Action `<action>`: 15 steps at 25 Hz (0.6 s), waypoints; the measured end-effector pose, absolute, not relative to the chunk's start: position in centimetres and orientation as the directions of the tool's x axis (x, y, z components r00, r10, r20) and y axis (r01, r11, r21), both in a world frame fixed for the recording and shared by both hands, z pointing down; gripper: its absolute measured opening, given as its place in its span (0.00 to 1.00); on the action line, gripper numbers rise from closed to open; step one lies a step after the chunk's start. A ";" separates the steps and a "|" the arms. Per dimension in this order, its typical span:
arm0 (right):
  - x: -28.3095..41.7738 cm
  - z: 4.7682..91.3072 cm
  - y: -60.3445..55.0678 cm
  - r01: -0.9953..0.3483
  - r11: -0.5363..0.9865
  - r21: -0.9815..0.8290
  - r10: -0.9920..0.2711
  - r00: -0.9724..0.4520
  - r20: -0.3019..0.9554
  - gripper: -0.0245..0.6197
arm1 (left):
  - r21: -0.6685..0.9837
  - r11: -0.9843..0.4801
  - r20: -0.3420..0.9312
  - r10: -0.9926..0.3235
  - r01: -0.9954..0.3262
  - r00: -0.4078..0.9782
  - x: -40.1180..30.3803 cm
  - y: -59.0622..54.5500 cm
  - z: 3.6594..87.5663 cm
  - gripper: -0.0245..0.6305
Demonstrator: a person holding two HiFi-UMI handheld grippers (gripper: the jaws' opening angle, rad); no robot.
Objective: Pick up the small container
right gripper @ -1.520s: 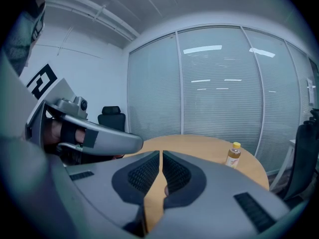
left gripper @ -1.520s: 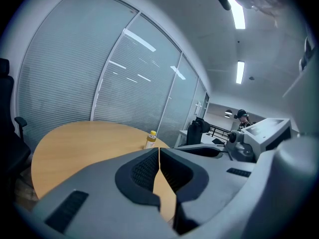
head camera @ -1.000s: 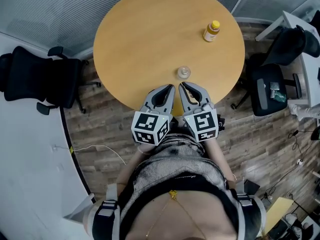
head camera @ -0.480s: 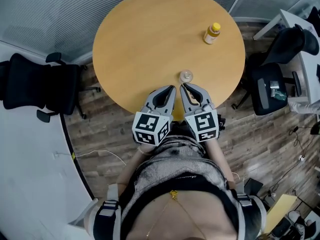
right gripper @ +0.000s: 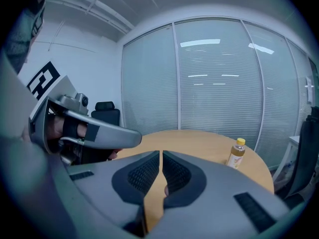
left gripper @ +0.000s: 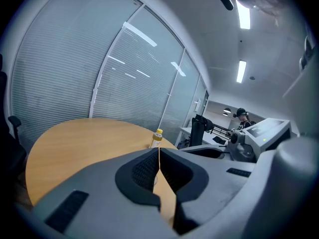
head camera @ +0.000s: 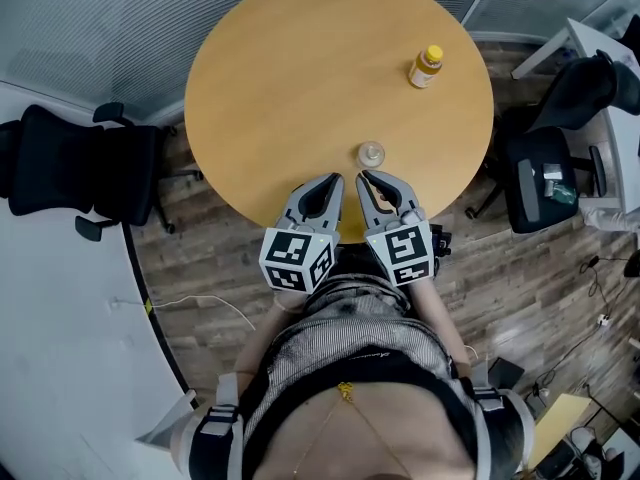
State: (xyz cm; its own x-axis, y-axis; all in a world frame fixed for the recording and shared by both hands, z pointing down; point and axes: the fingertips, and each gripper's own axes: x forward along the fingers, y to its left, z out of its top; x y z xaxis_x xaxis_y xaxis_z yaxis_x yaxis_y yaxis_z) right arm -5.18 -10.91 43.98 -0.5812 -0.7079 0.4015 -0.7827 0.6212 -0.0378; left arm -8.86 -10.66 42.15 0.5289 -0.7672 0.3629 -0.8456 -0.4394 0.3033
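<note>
The small clear container (head camera: 370, 153) stands on the round wooden table (head camera: 300, 68), close to its near edge. Both grippers hover side by side over that edge. The tips of my right gripper (head camera: 363, 175) sit just short of the container, without touching it. My left gripper (head camera: 336, 178) is a little to the container's left. Each gripper's jaws are pressed together with nothing between them, as the left gripper view (left gripper: 159, 149) and the right gripper view (right gripper: 161, 153) both show. The left gripper (right gripper: 89, 128) also appears at the left of the right gripper view.
A yellow-capped bottle (head camera: 425, 66) stands at the table's far right, also in the left gripper view (left gripper: 157, 137) and the right gripper view (right gripper: 237, 153). Black office chairs stand on the floor to the left (head camera: 80, 168) and right (head camera: 545, 178). Glass walls with blinds lie behind.
My left gripper has drawn back slightly toward the person. The right gripper has stayed about where it was, and both have stayed shut.
</note>
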 end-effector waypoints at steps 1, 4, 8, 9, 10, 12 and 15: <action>-4.9 44.0 -11.2 -0.777 0.628 -0.041 -0.702 -0.588 0.402 0.09 | 0.303 -0.431 0.365 -0.771 -0.850 0.521 -8.6 -10.9 42.2 0.07; -4.0 44.0 -12.2 -0.756 0.653 -0.046 -0.679 -0.612 0.405 0.09 | 0.306 -0.402 0.372 -0.784 -0.863 0.497 -7.7 -11.8 42.2 0.07; -2.3 43.5 -13.7 -0.732 0.680 -0.043 -0.661 -0.637 0.398 0.09 | 0.305 -0.382 0.366 -0.799 -0.872 0.478 -5.8 -13.0 41.8 0.07; -2.0 43.4 -14.1 -0.725 0.687 -0.043 -0.655 -0.644 0.396 0.09 | 0.303 -0.378 0.365 -0.802 -0.875 0.473 -5.3 -13.3 41.7 0.07; -1.6 43.3 -14.4 -0.717 0.696 -0.043 -0.648 -0.652 0.393 0.09 | 0.301 -0.373 0.365 -0.805 -0.878 0.467 -4.8 -13.6 41.6 0.07; -0.9 43.0 -15.1 -0.699 0.713 -0.044 -0.633 -0.670 0.388 0.09 | 0.300 -0.359 0.366 -0.813 -0.884 0.454 -3.9 -14.2 41.5 0.07; -0.1 42.8 -15.8 -0.677 0.735 -0.044 -0.613 -0.691 0.384 0.09 | 0.302 -0.334 0.370 -0.822 -0.893 0.432 -2.7 -14.8 41.5 0.07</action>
State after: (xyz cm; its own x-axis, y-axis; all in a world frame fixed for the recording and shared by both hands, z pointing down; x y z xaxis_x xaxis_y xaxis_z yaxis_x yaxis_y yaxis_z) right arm -0.09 -15.84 42.81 -0.6907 -0.6128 0.3840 -0.6766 0.7350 -0.0441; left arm -2.71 -14.77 41.52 0.4321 -0.8223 0.3703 -0.8932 -0.3335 0.3016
